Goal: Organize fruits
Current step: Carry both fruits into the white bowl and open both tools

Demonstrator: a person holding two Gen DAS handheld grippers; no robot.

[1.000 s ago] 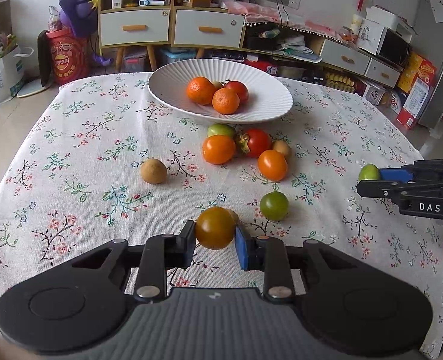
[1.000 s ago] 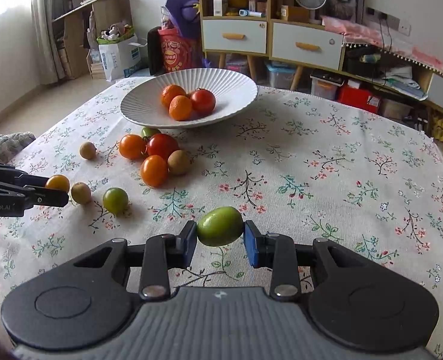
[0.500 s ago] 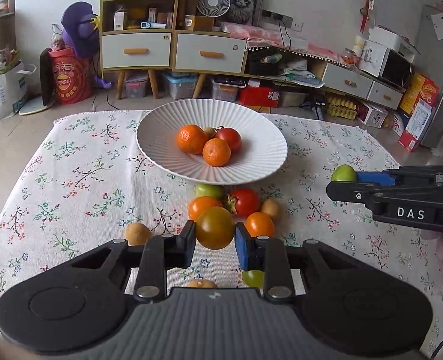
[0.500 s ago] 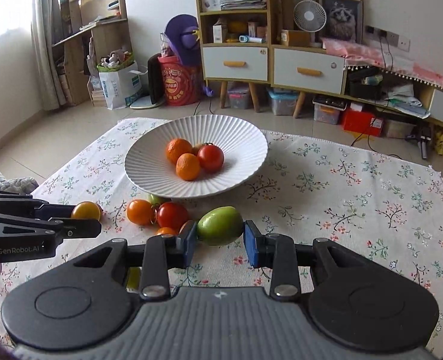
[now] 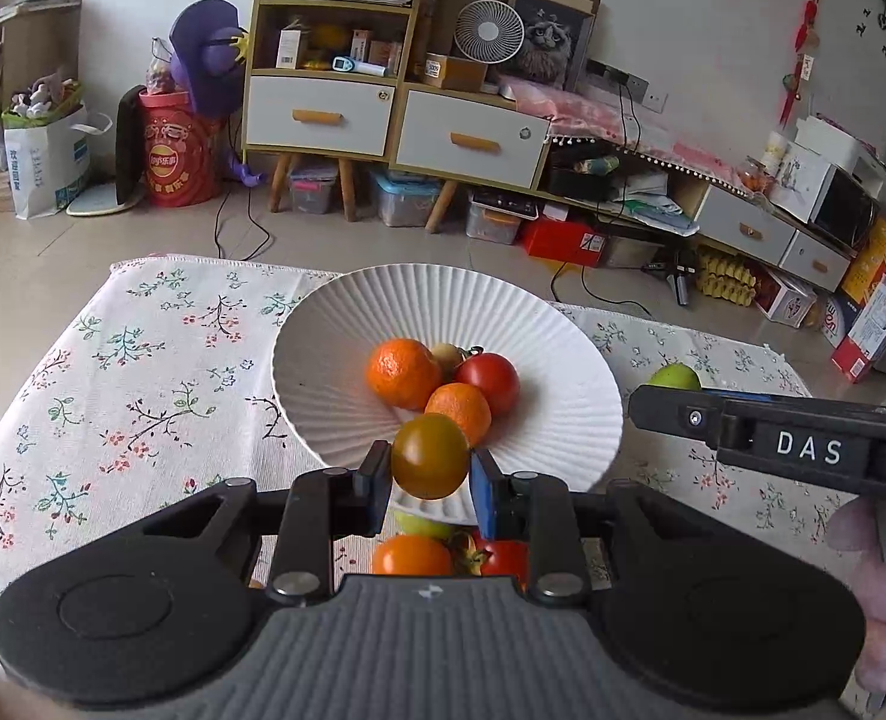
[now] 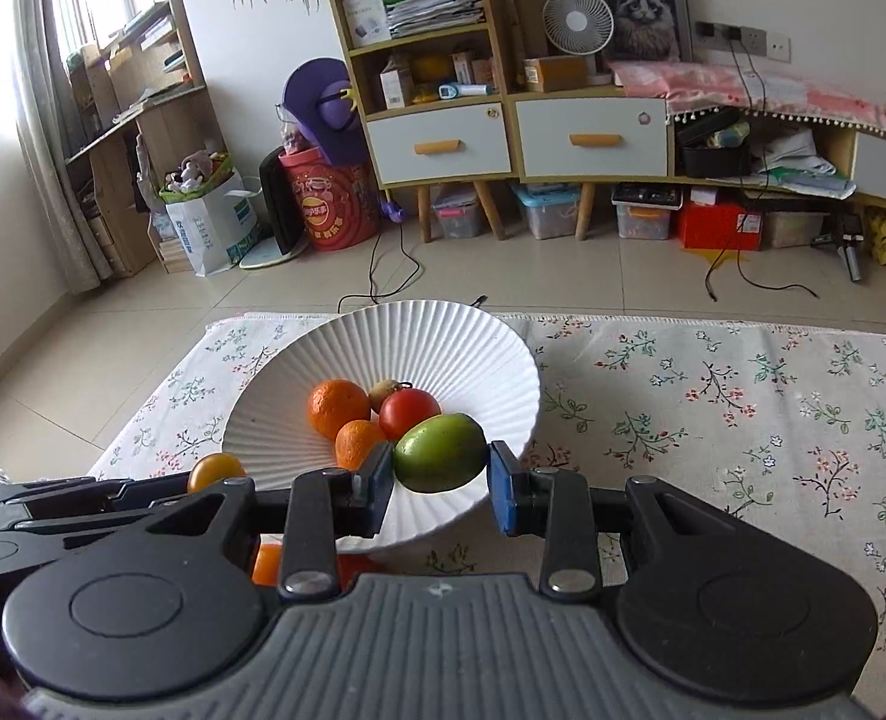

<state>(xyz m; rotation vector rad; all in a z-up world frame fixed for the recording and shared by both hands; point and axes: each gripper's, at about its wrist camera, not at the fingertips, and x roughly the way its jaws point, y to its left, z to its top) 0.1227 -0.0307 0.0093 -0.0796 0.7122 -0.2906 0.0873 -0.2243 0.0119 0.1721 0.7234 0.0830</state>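
Left wrist view: at the left, a worktop [image 5: 143,372] under a floral cloth. At centre, a white ribbed bowl [image 5: 335,360] holds two oranges [image 5: 402,373], a red tomato [image 5: 490,381] and a small pale fruit behind them. Low in the centre, the left gripper [image 5: 431,483] has its fingers closed tight on an orange-brown tomato [image 5: 429,456], held in front of the bowl's near rim. Below it, partly hidden, lie a green fruit, an orange fruit [image 5: 410,555] and a red tomato on the cloth. At the right edge the right gripper reaches in, carrying a green fruit [image 5: 673,377]

Right wrist view: at the lower left the left gripper shows with its orange-brown tomato. At centre is the same bowl with the same fruit. Low in the centre, the right gripper [image 6: 441,489] has its fingers clamped on the green fruit, held over the bowl's near side. To the right, bare floral cloth
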